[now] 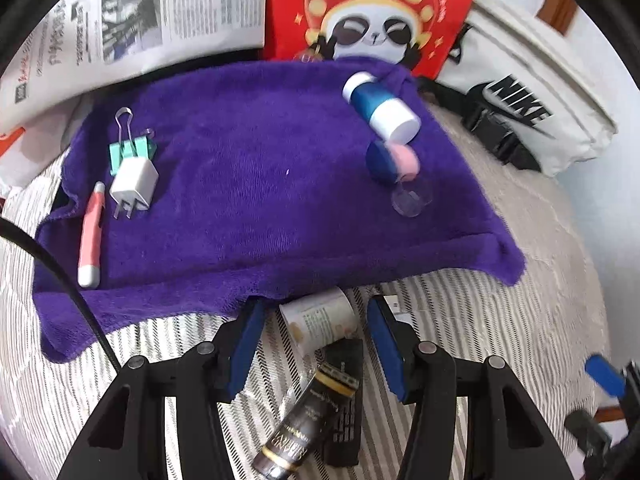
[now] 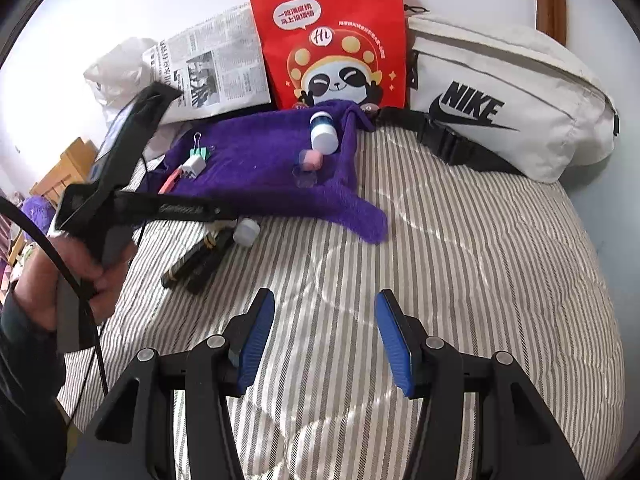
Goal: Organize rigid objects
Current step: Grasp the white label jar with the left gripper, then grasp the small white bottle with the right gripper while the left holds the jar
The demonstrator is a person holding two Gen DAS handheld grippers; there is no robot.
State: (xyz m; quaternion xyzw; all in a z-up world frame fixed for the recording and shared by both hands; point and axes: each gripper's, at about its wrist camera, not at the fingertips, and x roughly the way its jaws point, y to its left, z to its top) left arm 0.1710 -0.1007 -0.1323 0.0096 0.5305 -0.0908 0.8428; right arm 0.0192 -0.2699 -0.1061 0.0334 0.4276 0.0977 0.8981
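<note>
Left tool: jaws part open, nothing between the pads, poised over a small cluster on the striped bed. Right tool: likewise part open and empty, above bare bedding, well apart from any item. Beneath the left tool, unsorted: dark tube with gold band lying across a black flat device, identity of the latter unclear; just beyond, a white-capped pale bottle on its side, touching the cloth's near hem. On the purple towel, left group: pink pen, white plug adapter, green binder clip. Right group: blue-and-white bottle, pink-and-blue piece, clear suction cup. Behind, against the wall: newspaper, red paper bag, white waist bag. Step in hand, as judged: reach for one of the three loose items. Next move calls for lowering the left tool, straddling the bottle or tube across its narrow width, closing, then carrying it onto the towel.
</note>
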